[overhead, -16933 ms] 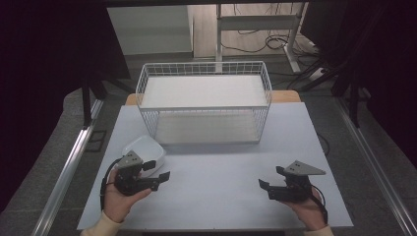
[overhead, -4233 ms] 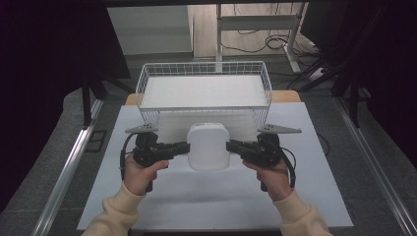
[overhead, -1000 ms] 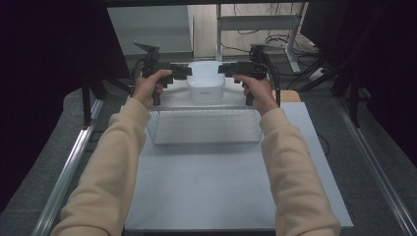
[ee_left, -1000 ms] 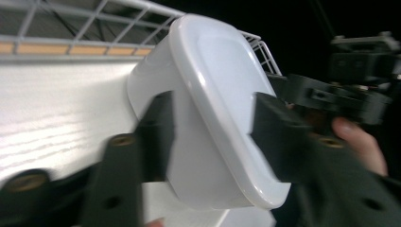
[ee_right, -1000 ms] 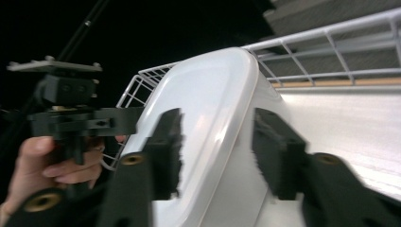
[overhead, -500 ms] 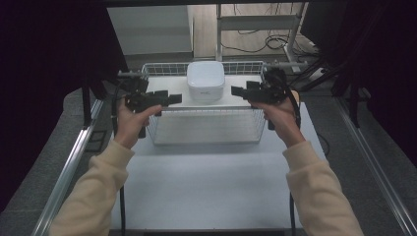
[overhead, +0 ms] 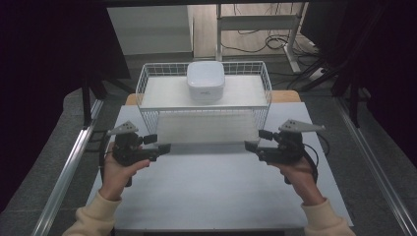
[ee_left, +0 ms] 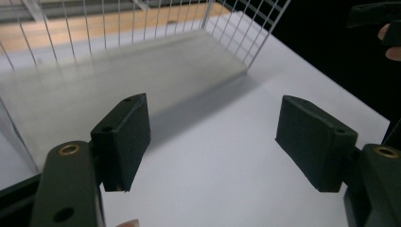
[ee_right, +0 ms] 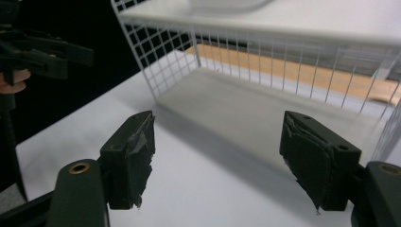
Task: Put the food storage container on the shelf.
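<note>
Though logo unreadable, white box [overhead: 205, 81] atop basket [overhead: 147, 93]

box [overhead: 205, 81]: white, with a small grey mark on its front
basket [overhead: 203, 109]: white wire in a pattern of little squares
basket top: plain white
table [overhead: 216, 187]: white, with no pattern
wood strip [overhead: 285, 96]: light brown, behind the basket
left gripper [overhead: 164, 147]: black, with a grey plate on top
right gripper [overhead: 251, 146]: black, with a grey plate on top
pads [ee_left: 124, 137]: black and dull
screws [ee_left: 69, 149]: gold rings on the black jaws
sleeves [overhead: 93, 219]: pale cream
floor [overhead: 59, 132]: dark grey and speckled
rails [overhead: 69, 167]: shiny silver
cables [overhead: 255, 42]: black, on a tan floor far back
</note>
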{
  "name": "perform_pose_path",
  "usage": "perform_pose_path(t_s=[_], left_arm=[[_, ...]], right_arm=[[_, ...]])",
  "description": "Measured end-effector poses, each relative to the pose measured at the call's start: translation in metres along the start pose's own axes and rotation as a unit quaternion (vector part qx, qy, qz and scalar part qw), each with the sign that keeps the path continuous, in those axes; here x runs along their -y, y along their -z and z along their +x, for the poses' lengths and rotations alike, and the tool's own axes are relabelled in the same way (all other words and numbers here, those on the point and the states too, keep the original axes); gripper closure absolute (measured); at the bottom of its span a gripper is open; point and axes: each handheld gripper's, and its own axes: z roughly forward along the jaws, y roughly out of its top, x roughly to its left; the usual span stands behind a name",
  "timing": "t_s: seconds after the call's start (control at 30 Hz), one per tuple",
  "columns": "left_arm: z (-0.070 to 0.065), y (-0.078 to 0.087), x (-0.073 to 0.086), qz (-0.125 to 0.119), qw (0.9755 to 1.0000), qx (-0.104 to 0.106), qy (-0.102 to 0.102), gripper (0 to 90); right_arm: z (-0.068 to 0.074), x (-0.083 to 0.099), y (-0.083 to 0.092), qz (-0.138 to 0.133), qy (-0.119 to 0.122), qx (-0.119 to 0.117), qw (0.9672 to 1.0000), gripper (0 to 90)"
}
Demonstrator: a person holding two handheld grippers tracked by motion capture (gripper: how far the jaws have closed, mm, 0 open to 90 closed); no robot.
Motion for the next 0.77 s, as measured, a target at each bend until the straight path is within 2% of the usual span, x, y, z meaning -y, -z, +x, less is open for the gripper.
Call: perform_pose_path(t_s=[0.03, 0.1, 0.2, 0.27, 0.4, 0.57, 0.77], left_arm=[[0.001, 0.000, 0.007, 0.001, 1.0000, 0.000, 0.005, 26.3], [0.001, -0.001, 0.019, 0.007, 0.9999, 0.000, 0.010, 26.4], [0.003, -0.003, 0.034, 0.014, 0.9997, -0.013, 0.015, 26.4], [0.004, -0.006, 0.044, 0.023, 0.9993, -0.025, 0.013, 26.5], [0.008, -0.012, 0.061, 0.046, 0.9983, -0.032, 0.018, 26.6], [0.010, -0.017, 0.064, 0.053, 0.9977, -0.039, 0.016, 26.5], [0.009, -0.018, 0.065, 0.056, 0.9976, -0.040, 0.009, 26.4]], right_arm=[[0.000, 0.000, 0.000, 0.000, 0.000, 0.000, 1.0000, 27.0], [0.000, 0.016, 0.005, 0.007, -0.001, 0.006, 1.0000, 27.0], [-0.002, 0.037, 0.009, 0.017, -0.007, 0.015, 0.9997, 27.0], [-0.004, 0.049, 0.011, 0.022, -0.010, 0.023, 0.9994, 27.1], [-0.009, 0.069, 0.007, 0.033, -0.010, 0.040, 0.9986, 27.2], [-0.012, 0.080, -0.006, 0.058, 0.002, 0.048, 0.9971, 27.1], [-0.012, 0.077, 0.001, 0.038, 0.005, 0.055, 0.9978, 27.2]])
